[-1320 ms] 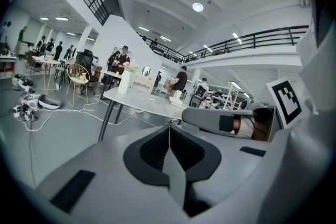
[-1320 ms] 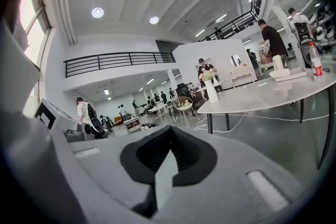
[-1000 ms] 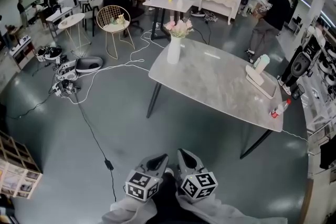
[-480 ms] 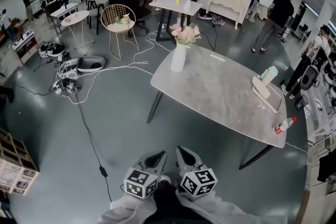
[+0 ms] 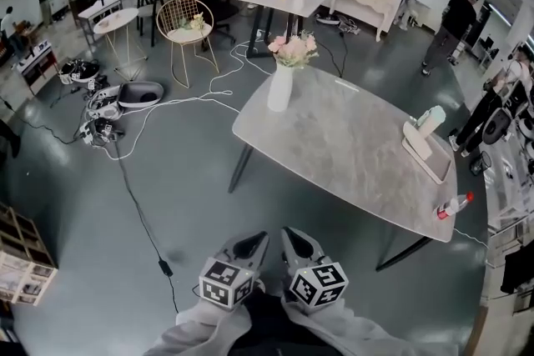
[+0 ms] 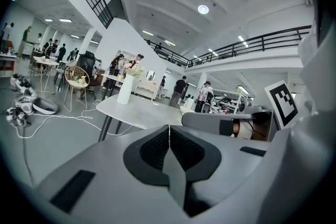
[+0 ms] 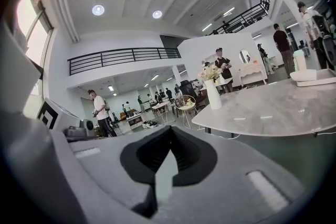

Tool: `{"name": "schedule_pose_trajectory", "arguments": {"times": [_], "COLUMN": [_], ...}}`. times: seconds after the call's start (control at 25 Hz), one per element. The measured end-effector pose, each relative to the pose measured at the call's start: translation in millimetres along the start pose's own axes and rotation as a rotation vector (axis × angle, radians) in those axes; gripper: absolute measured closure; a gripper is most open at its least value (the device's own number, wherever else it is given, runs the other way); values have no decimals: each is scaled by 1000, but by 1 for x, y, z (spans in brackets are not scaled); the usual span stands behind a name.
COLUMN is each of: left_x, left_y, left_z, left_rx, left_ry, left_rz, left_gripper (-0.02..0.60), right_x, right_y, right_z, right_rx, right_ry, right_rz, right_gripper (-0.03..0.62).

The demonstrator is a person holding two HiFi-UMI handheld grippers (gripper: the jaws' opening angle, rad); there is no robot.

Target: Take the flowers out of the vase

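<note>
You hold both grippers low at 6 o'clock in the head view, side by side and close to your body. Your left gripper [image 5: 257,239] angles toward 1 o'clock and your right gripper [image 5: 288,234] toward 11, so the tips nearly meet while the marker cubes [image 5: 225,283] behind them sit apart. Each gripper's jaws are pressed together, with nothing between them. Both point roughly level, out across the room. Your pale sleeves [image 5: 196,329] run back from the cubes to the 6 o'clock edge. In the left gripper view, the right gripper lies at 3 o'clock.
</note>
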State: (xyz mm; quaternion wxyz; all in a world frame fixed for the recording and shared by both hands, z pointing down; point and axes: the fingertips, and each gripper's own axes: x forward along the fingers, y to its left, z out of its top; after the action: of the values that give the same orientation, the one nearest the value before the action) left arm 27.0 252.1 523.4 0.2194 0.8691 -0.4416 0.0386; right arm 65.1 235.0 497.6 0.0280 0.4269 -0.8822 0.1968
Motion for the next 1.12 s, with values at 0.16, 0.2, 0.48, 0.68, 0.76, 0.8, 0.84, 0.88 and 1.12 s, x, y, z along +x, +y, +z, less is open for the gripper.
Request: {"name": "schedule_pose_trajectory", "arguments": {"times": [0.16,0.2,0.48,0.68,0.76,0.8,0.84,0.88,1.12], "left_x": [20,26,57,61,61,61,61,61,58], "left_y": [0,-1,-8,1,4,5,6,7,11], "left_z": [2,3,6,3,0,-1,-3,-4,2], "left_rx": [3,5,19,3,0,-2,-5,-9,-19], "left_ry": [1,-1,-3,1,6,9,13,15,20], "left_rz": [-12,-15,-39,-20,-11,-8,-4,2,24], "left_gripper": [572,572,572,573,572,573,572,572,572], "right_x": [5,6,6,15,19,21,22,24,26], "right_y": [-20,-26,-61,-62,-62,-62,-61,-60,-58], "right_z": [6,8,15,10,6,4,3,1,1], "right_rx": [-9,-11,4,8,18,23,26,28,43], "right_ry": [-6,-10,-29,-12,-5,-1,4,10,25], "right_rz": [-6,-10,-40,-23,-15,-10,-4,3,9], "right_gripper": [594,594,594,594,594,594,594,594,594]}}
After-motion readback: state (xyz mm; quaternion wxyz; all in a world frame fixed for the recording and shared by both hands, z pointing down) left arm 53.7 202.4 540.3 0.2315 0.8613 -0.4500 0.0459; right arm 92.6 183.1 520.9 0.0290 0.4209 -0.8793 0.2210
